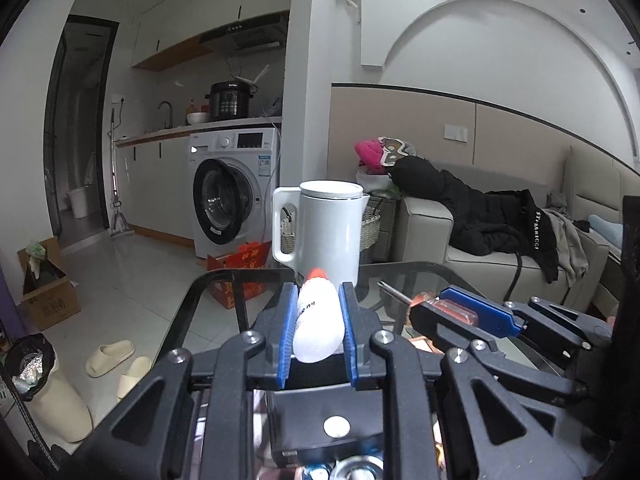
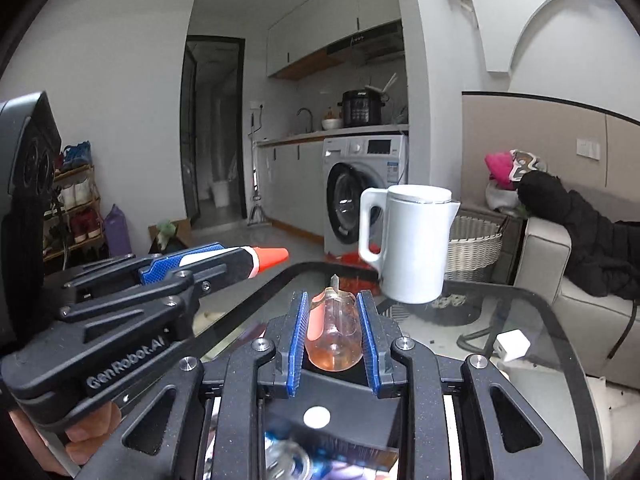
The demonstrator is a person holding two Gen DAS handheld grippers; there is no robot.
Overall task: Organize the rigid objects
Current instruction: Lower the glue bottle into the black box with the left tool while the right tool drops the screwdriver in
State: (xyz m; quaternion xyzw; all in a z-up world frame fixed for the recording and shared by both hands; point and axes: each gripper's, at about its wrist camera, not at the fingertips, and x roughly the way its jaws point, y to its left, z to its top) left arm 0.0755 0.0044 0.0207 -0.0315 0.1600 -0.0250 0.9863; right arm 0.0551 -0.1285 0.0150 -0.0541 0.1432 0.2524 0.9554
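My left gripper [image 1: 319, 296] is shut on a white glue bottle with an orange cap [image 1: 318, 320], held above the glass table [image 1: 420, 272]. It also shows in the right wrist view [image 2: 240, 260] at left, the orange cap [image 2: 272, 258] sticking out. My right gripper [image 2: 332, 304] is shut on a screwdriver with a clear orange handle [image 2: 334, 332], its metal tip pointing forward. That screwdriver also shows in the left wrist view [image 1: 436, 306], held by the right gripper [image 1: 460, 308].
A white kettle [image 1: 328, 232] stands on the far side of the glass table, also in the right wrist view [image 2: 412, 248]. A small white charger cube [image 2: 512, 344] lies on the glass at right. A sofa with dark clothes [image 1: 500, 224] is to the right.
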